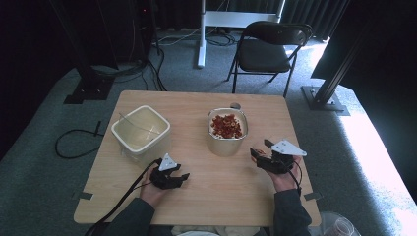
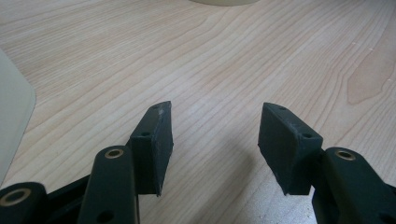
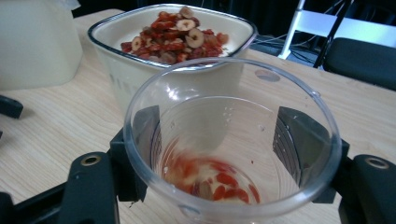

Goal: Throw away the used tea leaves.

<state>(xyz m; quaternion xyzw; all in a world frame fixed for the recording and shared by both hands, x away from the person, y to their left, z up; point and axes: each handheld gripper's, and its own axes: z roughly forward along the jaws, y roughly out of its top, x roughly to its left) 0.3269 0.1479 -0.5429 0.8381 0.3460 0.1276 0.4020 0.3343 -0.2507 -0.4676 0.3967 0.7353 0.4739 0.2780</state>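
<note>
Spillage is our worry here. We've got the right claw [image 3: 219,154] clamped around a clear plastic cup [image 3: 231,140] low in the right gripper view, a few red dried-fruit bits at its bottom, just in front of the heaped container [image 3: 173,42] at upper centre. Squeeze harder and that thin wall could buckle; tilt it and the bits slide out onto the tabletop [image 1: 216,182]. Left claw [image 2: 215,140] sits released, nothing between its jaws, beside the empty cream tub [image 1: 140,129].
</note>
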